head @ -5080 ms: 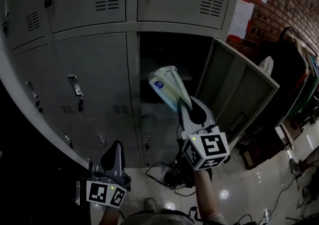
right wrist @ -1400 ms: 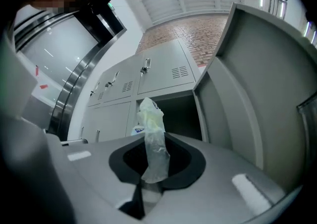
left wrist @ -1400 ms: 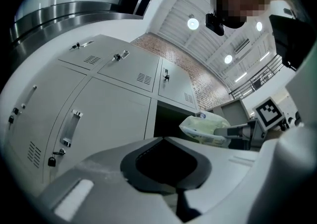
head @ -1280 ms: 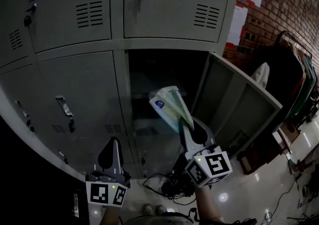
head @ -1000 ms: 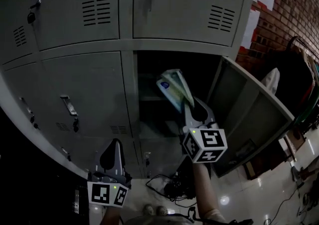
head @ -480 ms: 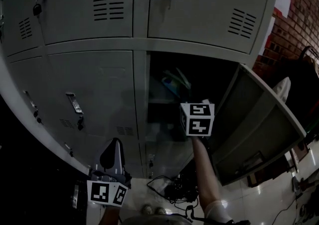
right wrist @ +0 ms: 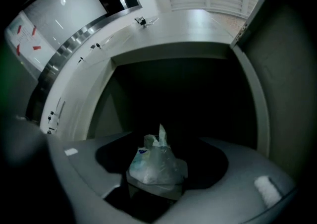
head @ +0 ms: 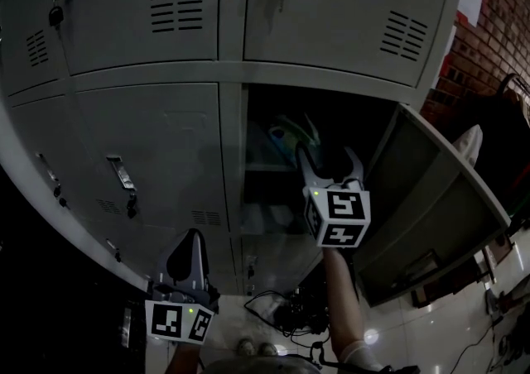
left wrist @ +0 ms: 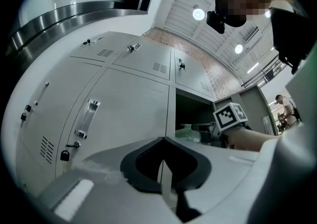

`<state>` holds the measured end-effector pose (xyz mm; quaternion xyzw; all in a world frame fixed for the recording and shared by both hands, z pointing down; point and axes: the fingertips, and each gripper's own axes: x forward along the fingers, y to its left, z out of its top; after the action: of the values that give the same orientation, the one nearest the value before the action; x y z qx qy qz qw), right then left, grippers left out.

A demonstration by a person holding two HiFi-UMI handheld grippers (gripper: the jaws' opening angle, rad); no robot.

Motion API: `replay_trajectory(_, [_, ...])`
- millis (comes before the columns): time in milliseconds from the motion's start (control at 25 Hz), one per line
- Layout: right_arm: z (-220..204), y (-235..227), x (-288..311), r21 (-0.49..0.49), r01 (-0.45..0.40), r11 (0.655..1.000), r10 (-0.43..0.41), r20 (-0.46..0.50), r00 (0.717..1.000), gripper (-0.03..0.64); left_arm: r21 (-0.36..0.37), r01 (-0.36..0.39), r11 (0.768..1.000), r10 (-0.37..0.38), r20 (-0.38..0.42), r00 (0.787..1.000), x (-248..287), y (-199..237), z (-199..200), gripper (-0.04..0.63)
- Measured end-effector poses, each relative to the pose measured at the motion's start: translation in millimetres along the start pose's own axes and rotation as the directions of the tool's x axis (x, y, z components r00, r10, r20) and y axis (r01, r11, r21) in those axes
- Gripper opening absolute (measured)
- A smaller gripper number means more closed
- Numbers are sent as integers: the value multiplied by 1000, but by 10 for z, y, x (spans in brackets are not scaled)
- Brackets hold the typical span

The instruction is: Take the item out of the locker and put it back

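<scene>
Evidently the soft plastic packet (right wrist: 157, 163) is inside the open locker (head: 233, 165), sitting on the shelf in its upper part with a crumpled tail of wrapping sticking up. From where I stand, the right hand-held gripper (head: 330, 153) reaches into the mouth of that locker with its jaws spread to either side of the packet. They don't look to be pinching it. The left hand-held gripper (left wrist: 163, 140) hangs low in front of the shut doors left of the locker, its jaws together on nothing. The locker's door (head: 431, 190) stands swung out to the right.

I'd judge the packet light and squashy: thin film over something pale and yielding, nothing rigid about it. It would crumple rather than break, so breakage is no worry. The film looks smooth, though, and could slide out of a loose pinch. The loose tail on top would only stretch or tear, so it is a poor place to hold. The better hold, to my eye, is across the fuller lower body, where the filling gives the jaws something to bite. The jaws need only close firmly enough to dent it a little.
</scene>
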<state>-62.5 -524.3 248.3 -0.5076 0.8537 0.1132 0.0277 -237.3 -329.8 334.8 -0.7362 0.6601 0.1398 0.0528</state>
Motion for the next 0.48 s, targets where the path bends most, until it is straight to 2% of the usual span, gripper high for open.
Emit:
replay_trajectory(240, [228,344,-795,90,-103,991,89,148,985,279,27,15,1000,-14,-13,1000,-89,-59,20,5])
replay_trajectory(280, [205,388,-971,111,-117,987,99,158,982,259,25,16,1000,-15,-12,1000,-120,-75,21,5])
replay_trajectory(320, [153,425,-1153,132,-126,983,104,163,981,219,20,16,1000,-16,-11,1000,-154,-94,17,5])
replay_trajectory(360, [97,464,-1330,154,-131,979,104,170,980,143,12,16,1000,-16,-12,1000,-188,-115,6,5])
replay_trajectory(400, [41,513,-1493,177,-136,975,104,180,978,35,6,17,1000,-17,-17,1000,-219,-138,-13,5])
replay_trajectory(440, [-35,567,-1631,196,-139,971,104,177,979,2,1,17,1000,-17,-25,1000,-249,-163,-37,5])
replay_trajectory(480, [-155,613,-1744,212,-139,967,107,153,982,2,-2,19,1000,-19,-34,999,-279,-189,-64,5])
